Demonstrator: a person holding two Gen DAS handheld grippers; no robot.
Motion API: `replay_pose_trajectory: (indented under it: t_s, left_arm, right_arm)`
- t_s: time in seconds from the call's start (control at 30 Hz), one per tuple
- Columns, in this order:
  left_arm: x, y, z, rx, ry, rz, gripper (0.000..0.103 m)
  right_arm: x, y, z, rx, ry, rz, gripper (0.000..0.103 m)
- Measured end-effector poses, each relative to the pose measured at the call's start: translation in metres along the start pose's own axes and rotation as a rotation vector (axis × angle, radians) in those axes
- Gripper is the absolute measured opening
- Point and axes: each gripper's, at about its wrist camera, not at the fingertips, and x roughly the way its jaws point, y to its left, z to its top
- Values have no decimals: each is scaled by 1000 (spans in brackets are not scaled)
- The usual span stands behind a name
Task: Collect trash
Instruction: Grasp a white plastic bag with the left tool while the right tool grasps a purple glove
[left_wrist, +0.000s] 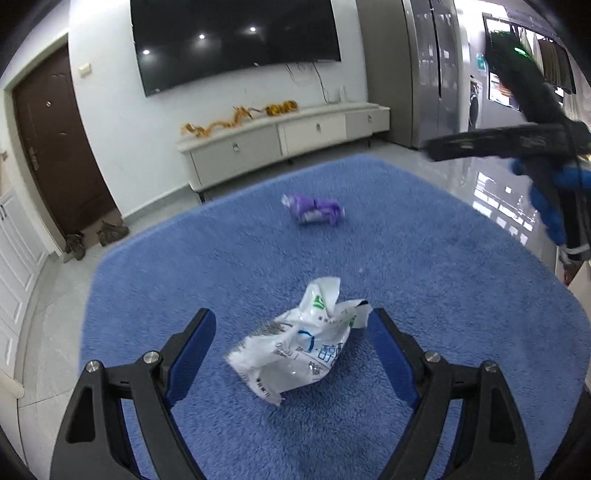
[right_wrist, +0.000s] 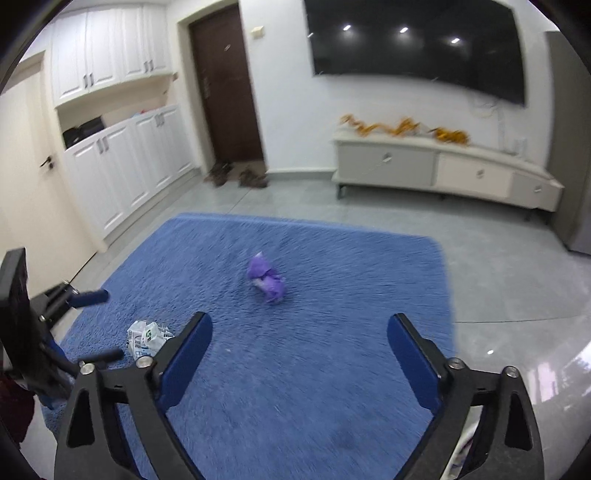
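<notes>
Left gripper (left_wrist: 291, 328) low over the blue rug (left_wrist: 424, 258), jaws spread wide; a crumpled white plastic wrapper (left_wrist: 295, 350) lies on the rug between the two blue pads, no pad pressing on it, the right-hand pad just beside its torn upper edge. Right gripper (right_wrist: 300, 332) also over the rug, jaws spread wide with only carpet pile between them. Further out, near the rug's middle, a crumpled purple wrapper (right_wrist: 266, 281) lies by itself, well apart from the white one. Beyond the rug, grey tiled floor (right_wrist: 498, 258). Against the far wall a low white TV cabinet (right_wrist: 443, 170) with yellow-orange decorations on top, a dark wall-mounted television (right_wrist: 417, 48) above it. Brown door (right_wrist: 225, 85) to the side, shoes on the floor in front of it.
</notes>
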Motion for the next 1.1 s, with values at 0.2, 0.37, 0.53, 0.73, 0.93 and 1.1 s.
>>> replay_pose_trajectory:
  t_s: [0.2,0.37,0.53,0.73,0.93,1.1]
  left_arm:
    - [27,5,-7,-27,53,-35,69]
    - [35,19,-11,-74,51,-86,59]
    - [32,16,-13,-73,53,-101,43]
    - [24,12,-15,-96,43,-48,34]
    - [-4,10,-12,-175,14,31,30]
    - [-36,-2,-7,-177,-25,110,30]
  right_arm:
    - [82,19,19,-15,93,99,87]
    - [137,27,28,-27,146,119,78]
    - [166,27,31,-12,171,123,60]
    - [166,25,27,10,169,114,42]
    - [107,31,16,-23,92,107,41]
    - [30,28,-4,-29,25,93,41]
